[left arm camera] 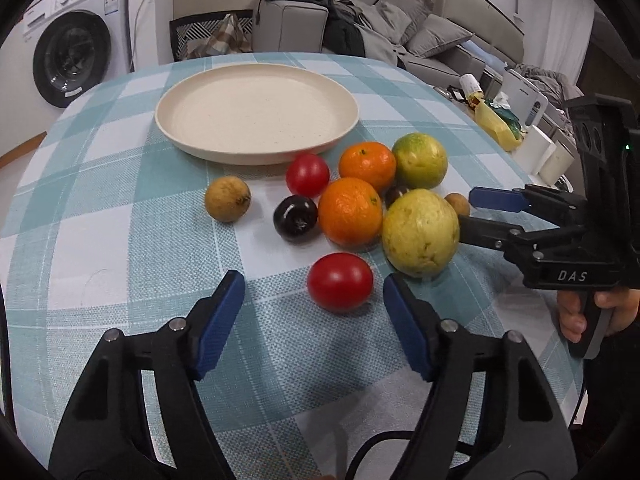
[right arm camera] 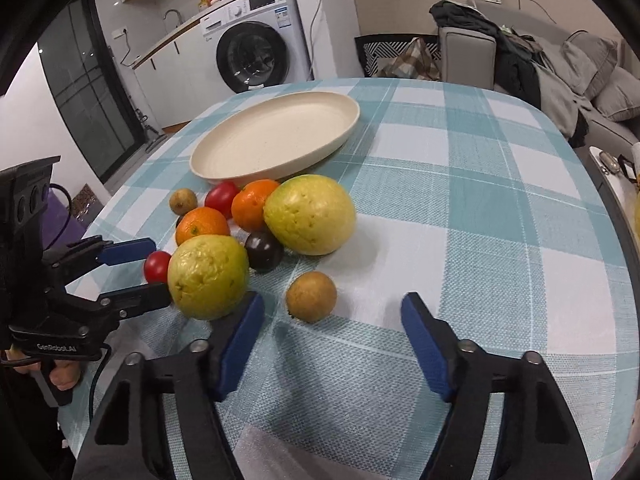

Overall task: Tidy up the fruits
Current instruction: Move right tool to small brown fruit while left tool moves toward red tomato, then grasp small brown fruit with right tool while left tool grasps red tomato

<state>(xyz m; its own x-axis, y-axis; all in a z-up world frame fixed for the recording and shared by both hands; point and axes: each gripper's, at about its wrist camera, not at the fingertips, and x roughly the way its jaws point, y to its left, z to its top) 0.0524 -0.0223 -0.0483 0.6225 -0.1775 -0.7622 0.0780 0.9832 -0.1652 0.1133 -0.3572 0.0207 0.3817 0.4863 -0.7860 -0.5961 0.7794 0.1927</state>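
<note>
The left gripper (left arm camera: 314,300) hangs low over the tablecloth (left arm camera: 120,240) with its blue fingers spread wide and nothing between them; a red tomato (left arm camera: 340,281) lies just ahead of the gap, touching neither pad. The right gripper (right arm camera: 332,320) is likewise wide open and empty, a small brown fruit (right arm camera: 311,296) just ahead of it and a yellow-green guava (right arm camera: 208,276) beside its left finger. The cloth is a woven check of teal and white, draped over a round-edged table; the fruits sit clustered on it: two oranges (left arm camera: 350,212), a dark plum (left arm camera: 295,218), a second tomato (left arm camera: 307,175), a green-yellow citrus (left arm camera: 420,160) and another brown fruit (left arm camera: 227,199) set a little apart. Beyond them rests an empty cream plate (left arm camera: 256,148), with no fruit on it. Farther off stand a white washing machine (left arm camera: 76,48) at the left, a dark patterned chair (left arm camera: 212,36) behind the table, and a grey sofa (left arm camera: 400,24) heaped with clothes and cushions.
</note>
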